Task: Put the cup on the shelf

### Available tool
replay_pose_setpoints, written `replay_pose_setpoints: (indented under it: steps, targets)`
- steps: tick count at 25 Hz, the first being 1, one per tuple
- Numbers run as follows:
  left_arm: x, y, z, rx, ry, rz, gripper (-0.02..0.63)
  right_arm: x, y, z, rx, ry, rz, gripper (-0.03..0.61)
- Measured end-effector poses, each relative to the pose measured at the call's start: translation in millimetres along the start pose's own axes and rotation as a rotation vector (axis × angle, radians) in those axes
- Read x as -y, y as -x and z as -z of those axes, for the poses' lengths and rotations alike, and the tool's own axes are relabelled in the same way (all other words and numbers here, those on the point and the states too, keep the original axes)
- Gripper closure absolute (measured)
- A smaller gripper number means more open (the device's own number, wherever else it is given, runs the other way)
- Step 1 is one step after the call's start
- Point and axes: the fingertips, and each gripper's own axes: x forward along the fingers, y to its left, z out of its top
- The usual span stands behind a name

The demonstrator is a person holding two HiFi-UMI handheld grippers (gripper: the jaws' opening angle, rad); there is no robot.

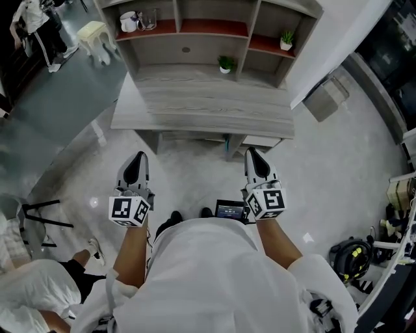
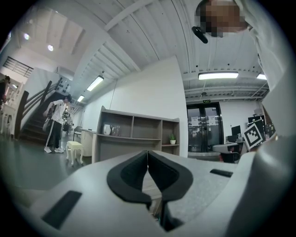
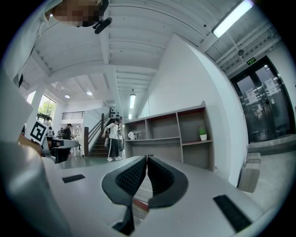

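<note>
A white cup (image 1: 129, 21) stands in the top left compartment of the grey shelf unit (image 1: 214, 45), beside clear glasses (image 1: 148, 19). It also shows small and far off as the cup (image 2: 107, 129) in the left gripper view and the cup (image 3: 131, 135) in the right gripper view. My left gripper (image 1: 135, 170) and right gripper (image 1: 255, 162) hang low in front of my body, short of the desk (image 1: 201, 107). Both point toward the shelf. The left gripper (image 2: 148, 153) has its jaws touching with nothing between them, and so does the right gripper (image 3: 147, 158).
Small potted plants (image 1: 225, 64) (image 1: 286, 40) sit on the desk and the right shelf. A pale stool (image 1: 97, 36) and a person (image 1: 32, 26) are at the far left, another person in white (image 1: 32, 286) at the near left. A grey box (image 1: 327, 97) lies right of the desk.
</note>
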Motion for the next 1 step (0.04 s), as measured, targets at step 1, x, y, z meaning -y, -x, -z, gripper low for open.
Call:
replay_pose_setpoints:
  steps: [1]
  targets:
    - [1.0, -0.7, 0.4, -0.002, 0.001, 0.0, 0.604, 1.0, -1.3, -0.8, 0.002, -0.004, -0.003, 0.541]
